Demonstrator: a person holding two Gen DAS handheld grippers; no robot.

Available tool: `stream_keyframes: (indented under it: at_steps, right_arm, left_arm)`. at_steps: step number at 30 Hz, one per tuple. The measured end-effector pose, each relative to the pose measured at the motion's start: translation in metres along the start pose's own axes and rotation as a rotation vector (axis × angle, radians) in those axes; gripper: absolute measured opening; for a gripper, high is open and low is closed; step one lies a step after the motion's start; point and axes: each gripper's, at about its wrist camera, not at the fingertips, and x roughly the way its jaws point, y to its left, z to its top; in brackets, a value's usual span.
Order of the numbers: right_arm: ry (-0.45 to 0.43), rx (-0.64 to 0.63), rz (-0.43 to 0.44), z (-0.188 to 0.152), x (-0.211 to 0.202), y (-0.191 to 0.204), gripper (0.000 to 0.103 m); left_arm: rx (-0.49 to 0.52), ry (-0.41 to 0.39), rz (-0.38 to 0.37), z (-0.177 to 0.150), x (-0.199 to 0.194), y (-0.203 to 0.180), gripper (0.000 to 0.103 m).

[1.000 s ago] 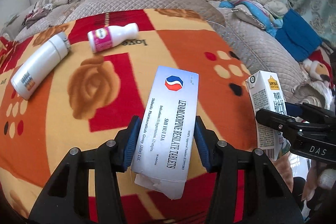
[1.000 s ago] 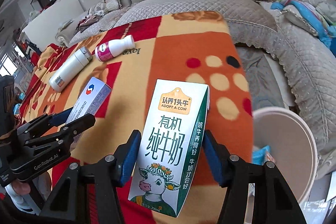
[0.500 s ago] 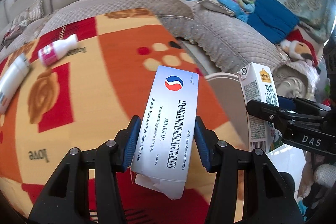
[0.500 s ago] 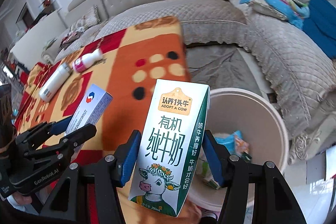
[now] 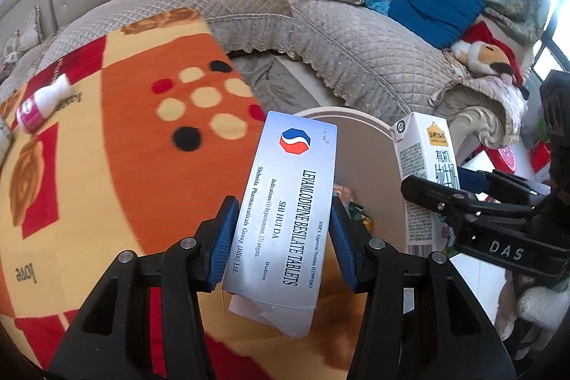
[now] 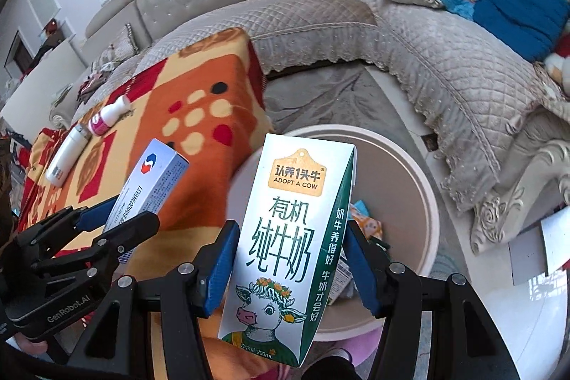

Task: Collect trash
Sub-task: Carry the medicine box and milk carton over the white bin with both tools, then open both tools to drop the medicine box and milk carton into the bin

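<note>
My left gripper point(image 5: 281, 241) is shut on a silver-white tablet box point(image 5: 288, 202), its blue pads pressing both long sides; the box also shows in the right wrist view as the tablet box point(image 6: 153, 180). My right gripper point(image 6: 288, 266) is shut on a white and green milk carton point(image 6: 292, 237), seen from the left wrist as the milk carton point(image 5: 424, 170). Both items hang over the edge of a round beige trash bin point(image 6: 416, 187), whose rim point(image 5: 356, 116) sits behind the tablet box. Wrappers lie inside the bin.
An orange, red and cream blanket point(image 5: 124, 166) covers the table at left. On it lie a small pink-labelled bottle point(image 5: 41, 104) and a white cylinder bottle point(image 6: 66, 154). A grey quilted sofa point(image 5: 356, 34) with cushions, blue cloth and a plush toy point(image 5: 488, 54) wraps behind.
Both grippers have swept right, off the blanket and toward the bin, each still holding its item. The bin has come under them; the bottles have slid to the far left.
</note>
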Motion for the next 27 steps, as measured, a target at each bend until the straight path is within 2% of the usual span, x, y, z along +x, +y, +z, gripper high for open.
stream_keyframes:
  at_steps: [9,22,24,27]
  right_arm:
    - [0.021,0.046,-0.018,-0.008,0.012,-0.026,0.058]
    - [0.065,0.128,-0.017,-0.007,0.047,-0.051,0.058]
    - [0.071,0.136,-0.015,-0.008,0.051,-0.052,0.057]
    - [0.087,0.144,-0.018,-0.009,0.056,-0.053,0.057]
  left_arm:
    - [-0.009,0.053,-0.058,0.009,0.024,-0.020,0.049]
    - [-0.053,0.096,-0.119,0.017,0.049,-0.021,0.050]
    - [-0.058,0.097,-0.126,0.018,0.050,-0.020,0.056]
    - [-0.066,0.096,-0.132,0.017,0.049,-0.016,0.060]
